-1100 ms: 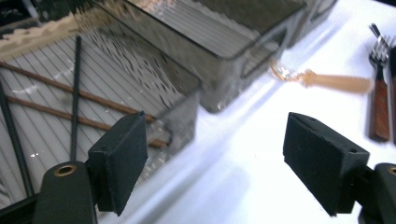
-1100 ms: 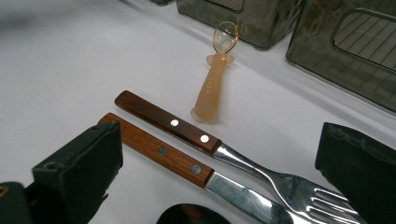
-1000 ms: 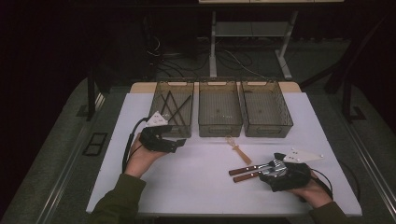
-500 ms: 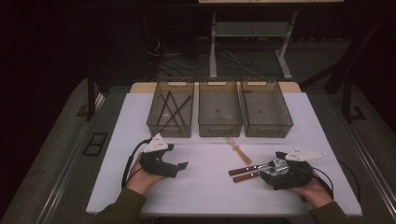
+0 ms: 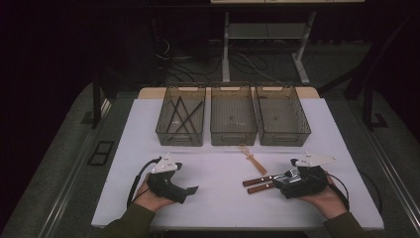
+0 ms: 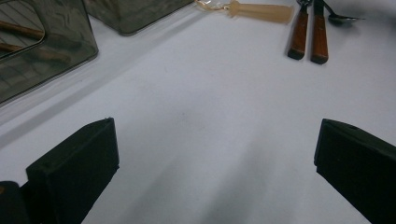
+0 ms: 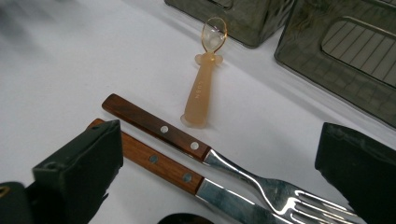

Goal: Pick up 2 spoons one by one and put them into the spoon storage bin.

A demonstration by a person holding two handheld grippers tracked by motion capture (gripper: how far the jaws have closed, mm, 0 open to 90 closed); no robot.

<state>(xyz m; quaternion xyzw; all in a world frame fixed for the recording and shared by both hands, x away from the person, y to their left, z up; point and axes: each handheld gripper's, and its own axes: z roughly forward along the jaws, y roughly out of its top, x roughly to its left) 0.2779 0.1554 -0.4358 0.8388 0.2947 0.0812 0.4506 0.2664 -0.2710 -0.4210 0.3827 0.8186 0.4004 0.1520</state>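
Two wood-handled pieces of cutlery [image 5: 257, 183] lie side by side on the white table [image 5: 218, 168]. One is a fork [image 7: 159, 128]; the other [image 7: 159, 164] lies just beside it. A small orange plastic spoon [image 5: 251, 157] lies beyond them. My right gripper [image 5: 283, 182] sits over their metal ends. Its jaws have just been closing a little, the cutlery lies between them, and the pads stand clear of it [image 7: 219, 140]. My left gripper [image 5: 190, 189] rests low near the front left. Its jaws have just been opening and stand wide with bare table between them [image 6: 217, 140].
Three smoky clear bins stand in a row at the back: the left bin [image 5: 163, 135] holds dark chopsticks [image 5: 182, 115], then come the middle bin [image 5: 233, 140] and the right bin [image 5: 286, 140]. Dark floor surrounds the table.
My left gripper has drawn back from the left bin toward the table's near edge and sunk lower, its jaws spreading. The right hand has stayed put.
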